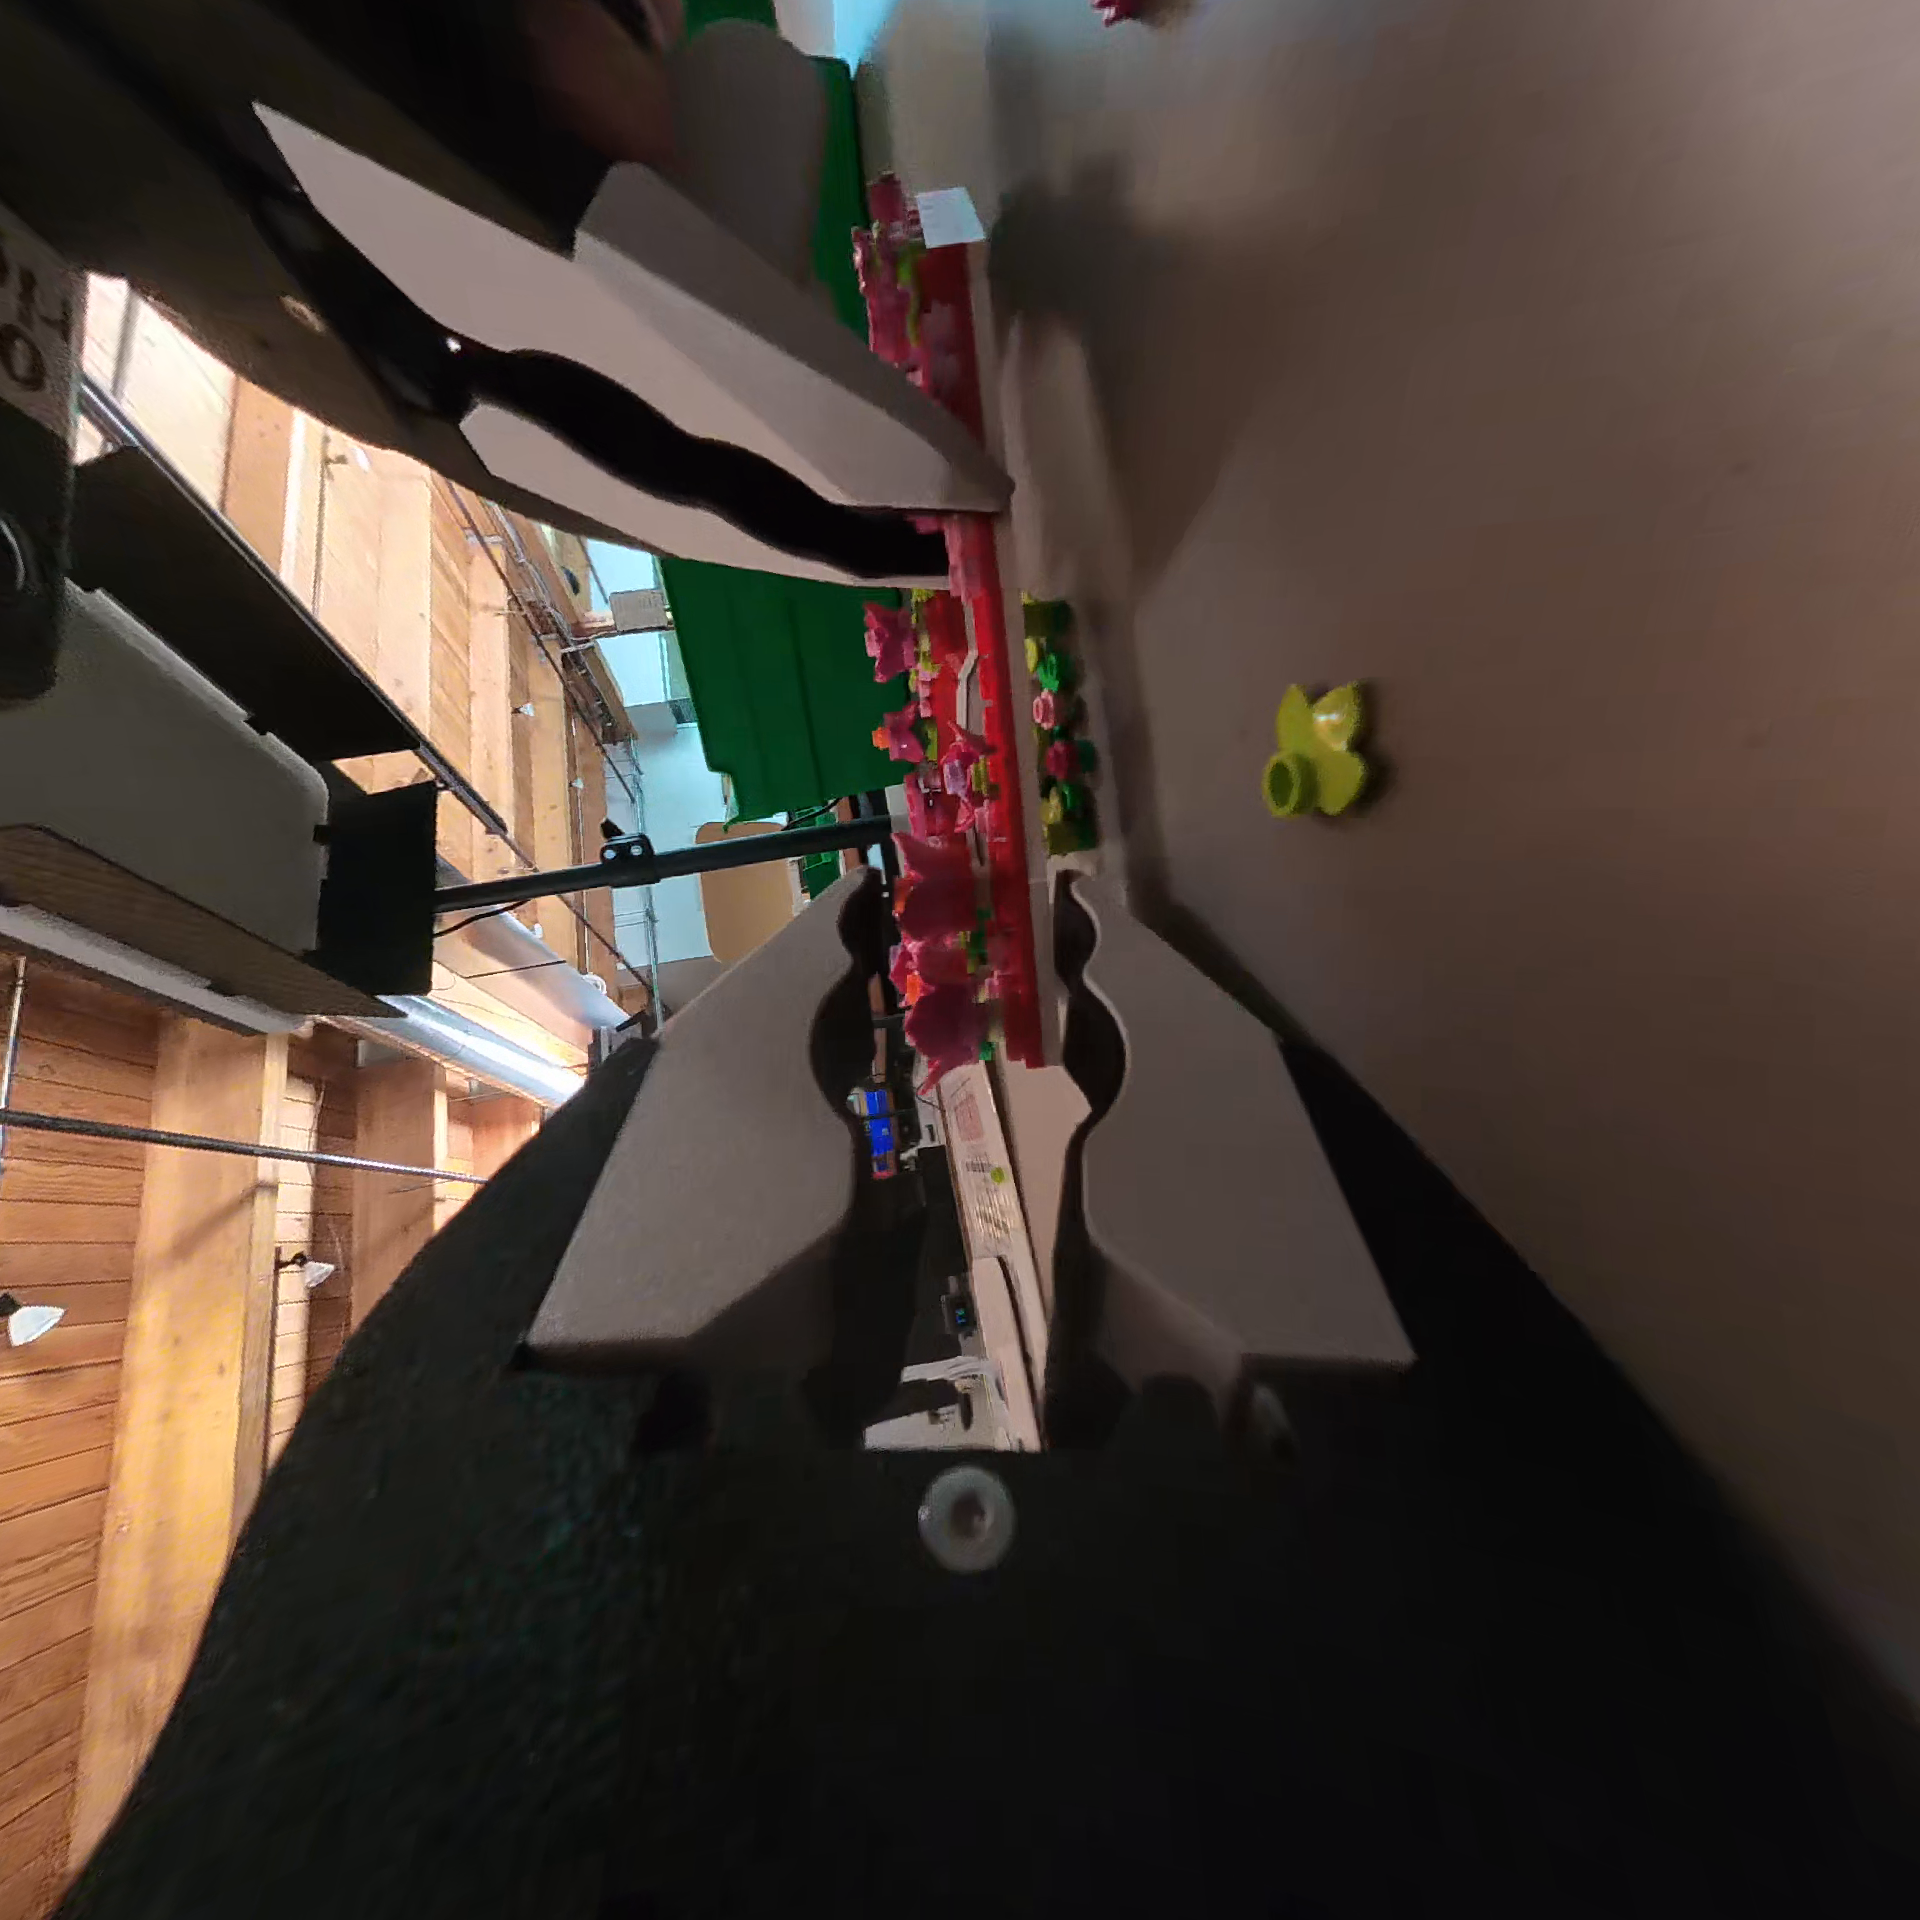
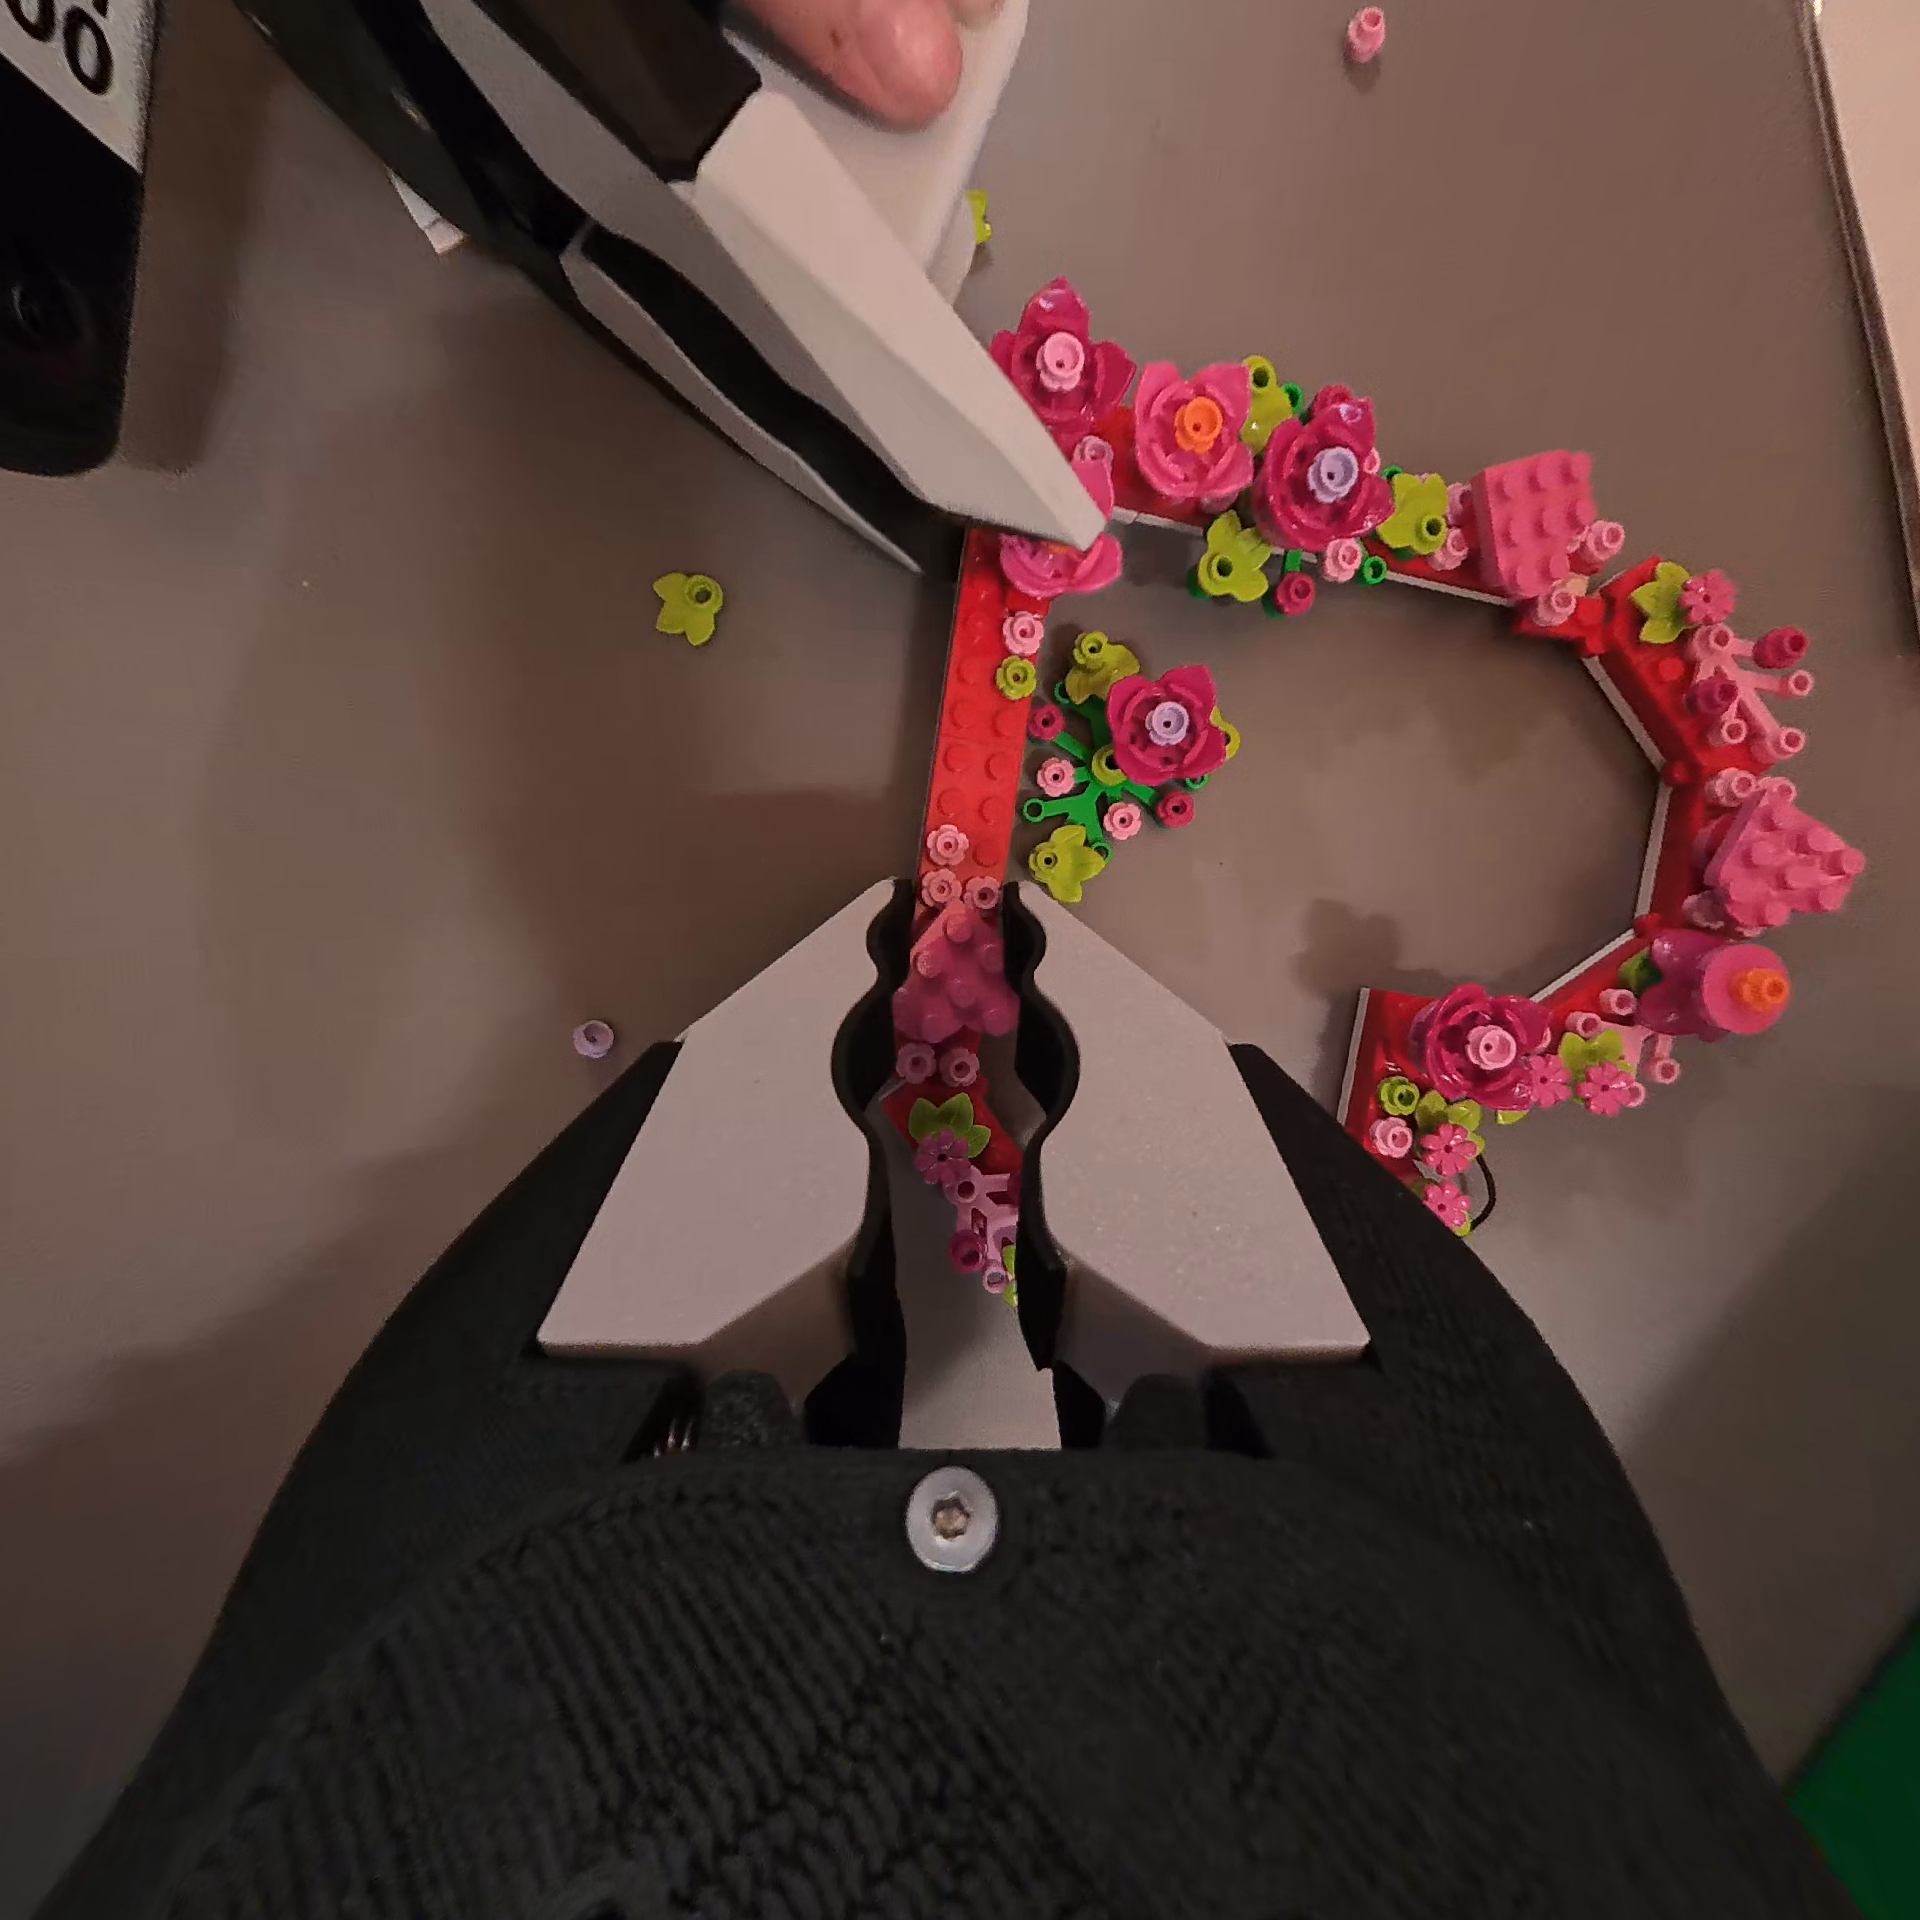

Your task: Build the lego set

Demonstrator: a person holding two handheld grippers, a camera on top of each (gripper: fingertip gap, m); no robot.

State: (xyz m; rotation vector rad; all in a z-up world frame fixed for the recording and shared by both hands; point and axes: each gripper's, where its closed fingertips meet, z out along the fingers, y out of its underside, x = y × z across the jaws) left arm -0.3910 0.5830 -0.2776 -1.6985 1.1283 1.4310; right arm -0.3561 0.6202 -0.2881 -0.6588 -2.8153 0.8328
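The Lego build is a red heart-shaped frame (image 2: pixel 971 727) covered with pink and magenta flowers, lying on a grey table (image 2: pixel 416 831). My right gripper (image 2: pixel 958 888) is shut across the frame's straight bar, over a pink stud cluster (image 2: pixel 956 982). My left gripper (image 2: pixel 1003 545) comes in from the upper left and is shut on a magenta flower (image 2: pixel 1070 566) at the bar's far end. The left wrist view shows the frame (image 1: pixel 997 665) edge-on, with my left gripper (image 1: pixel 966 883) clamping flower and frame, and my right gripper (image 1: pixel 971 540) farther along it.
A loose lime leaf piece (image 2: pixel 689 606) lies left of the bar, also in the left wrist view (image 1: pixel 1320 764). A green sprig with a magenta flower (image 2: pixel 1127 743) lies inside the heart. A lavender stud (image 2: pixel 593 1037) and a pink stud (image 2: pixel 1365 31) lie loose. A green cloth (image 1: pixel 790 686) hangs behind. About 6 centimetres separates my left fingertips from my right.
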